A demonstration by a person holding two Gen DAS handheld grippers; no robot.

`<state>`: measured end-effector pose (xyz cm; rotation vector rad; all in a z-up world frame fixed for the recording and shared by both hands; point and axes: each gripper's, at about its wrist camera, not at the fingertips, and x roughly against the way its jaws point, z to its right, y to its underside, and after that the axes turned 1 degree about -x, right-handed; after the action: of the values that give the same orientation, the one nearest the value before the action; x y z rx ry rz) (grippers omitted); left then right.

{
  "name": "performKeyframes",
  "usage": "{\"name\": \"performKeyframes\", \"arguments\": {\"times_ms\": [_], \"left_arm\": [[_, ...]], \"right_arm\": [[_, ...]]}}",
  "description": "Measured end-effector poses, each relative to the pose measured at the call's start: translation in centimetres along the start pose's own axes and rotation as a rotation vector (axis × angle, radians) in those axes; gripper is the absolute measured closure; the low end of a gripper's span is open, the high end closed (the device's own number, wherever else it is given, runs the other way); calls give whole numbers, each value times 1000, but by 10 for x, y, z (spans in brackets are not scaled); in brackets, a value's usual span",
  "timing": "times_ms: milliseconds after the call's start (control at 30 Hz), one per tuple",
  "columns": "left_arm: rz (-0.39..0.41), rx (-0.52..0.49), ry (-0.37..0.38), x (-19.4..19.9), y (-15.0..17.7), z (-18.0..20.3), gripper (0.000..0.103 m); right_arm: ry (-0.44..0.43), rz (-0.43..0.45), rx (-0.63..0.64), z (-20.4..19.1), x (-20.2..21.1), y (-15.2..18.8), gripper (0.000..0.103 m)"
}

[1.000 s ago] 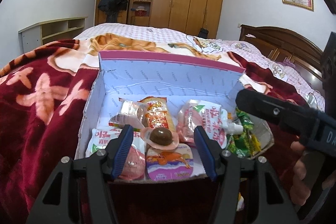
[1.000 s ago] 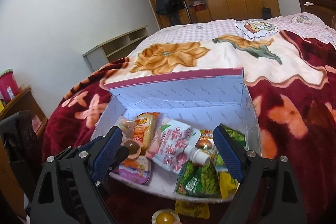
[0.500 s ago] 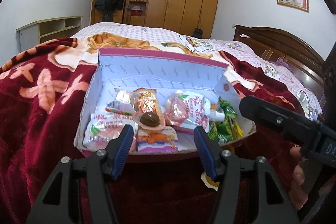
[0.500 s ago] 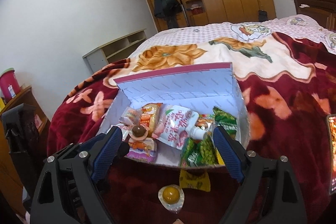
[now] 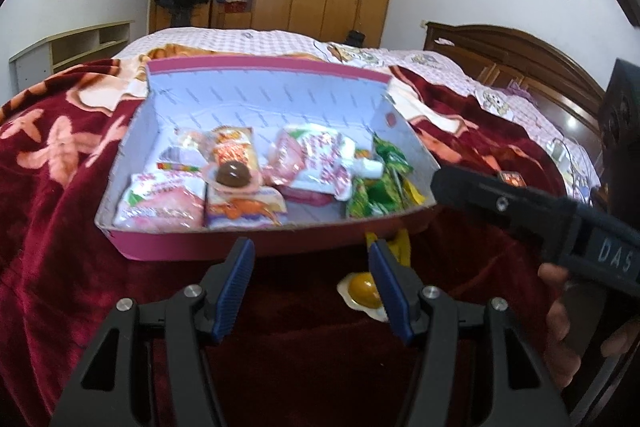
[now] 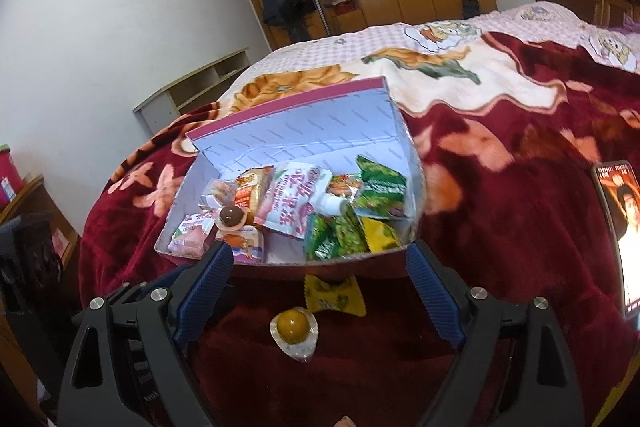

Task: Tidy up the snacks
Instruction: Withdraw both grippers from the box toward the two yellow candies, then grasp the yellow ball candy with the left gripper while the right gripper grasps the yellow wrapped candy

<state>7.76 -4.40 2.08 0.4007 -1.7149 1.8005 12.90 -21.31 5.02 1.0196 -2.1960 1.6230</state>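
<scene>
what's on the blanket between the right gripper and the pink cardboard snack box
Two loose snacks on the red blanket: a round yellow jelly cup and a yellow wrapped candy nearer the pink cardboard snack box. Clearest in the right wrist view.

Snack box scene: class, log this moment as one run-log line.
left gripper: open, empty | right gripper: open, empty | box: holds snacks | jelly cup, yellow packet: on blanket, outside box

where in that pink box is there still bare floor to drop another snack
One bare strip of the box floor shows at the near wall, between the orange cartoon packet and the green packets. The left half and right corner are piled. Outside, the jelly cup and yellow packet lie on open red blanket.
</scene>
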Motion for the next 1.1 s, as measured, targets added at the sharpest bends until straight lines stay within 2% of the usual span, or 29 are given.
{"name": "performKeyframes", "arguments": {"times_ms": [400,633,700,800,900,1100], "left_arm": [[-82,-42,21,-25,12,28,40],[-114,-63,1,-40,18,35,41],[-114,-75,-12,-43,19,37,43],[-114,-88,-26,-48,19,40,51],[-120,-91,-33,-51,20,40,65],[-113,-80,-27,-49,21,38,67]], "right_arm": [[22,-23,-69,27,3,11,13],[25,-35,-91,37,0,16,13],[22,-45,-103,41,-2,19,13],[20,-54,-115,45,-4,21,13],[18,-52,-117,47,-4,23,13],[13,-54,-121,48,-4,26,13]]}}
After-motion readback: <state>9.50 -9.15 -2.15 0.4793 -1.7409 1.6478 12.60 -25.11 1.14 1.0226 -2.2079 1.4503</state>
